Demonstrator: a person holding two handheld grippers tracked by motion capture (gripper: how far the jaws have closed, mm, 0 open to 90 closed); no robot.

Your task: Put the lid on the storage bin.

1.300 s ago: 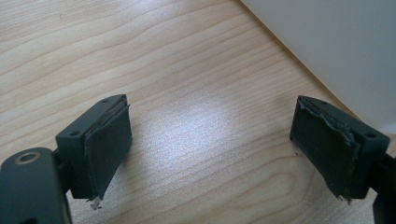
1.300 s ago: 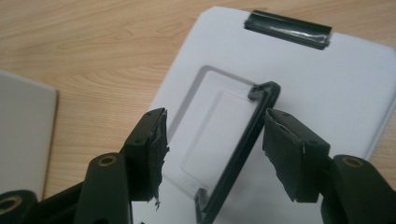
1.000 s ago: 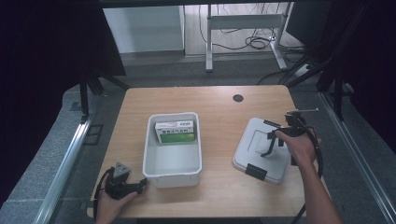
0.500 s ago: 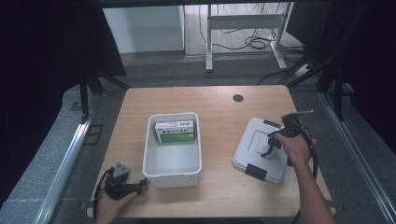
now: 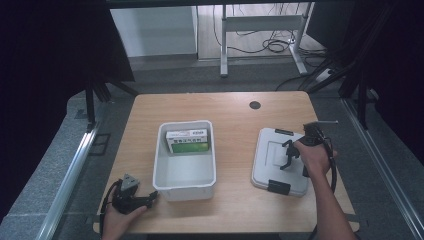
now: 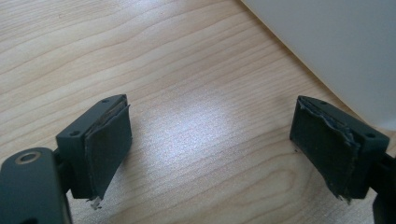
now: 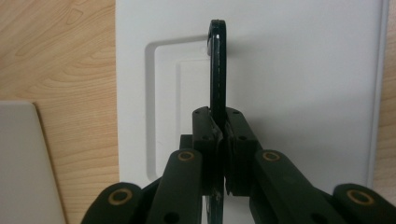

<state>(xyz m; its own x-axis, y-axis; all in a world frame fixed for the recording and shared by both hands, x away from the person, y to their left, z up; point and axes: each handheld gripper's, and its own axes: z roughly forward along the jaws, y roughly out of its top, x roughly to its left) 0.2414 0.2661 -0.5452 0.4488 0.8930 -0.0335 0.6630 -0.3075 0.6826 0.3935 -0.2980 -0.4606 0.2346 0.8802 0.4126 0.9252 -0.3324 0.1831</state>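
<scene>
High view: green box (image 5: 187, 141) inside open grey bin (image 5: 165, 180), lid (image 5: 270, 165) apart.

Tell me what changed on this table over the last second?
The right tool has just been closing its jaws over the grey lid and now grips the lid's black handle, which stands upright between them. The right hand crept slightly nearer the person. The left tool, open, the white bin and the green box in it stayed put.
</scene>
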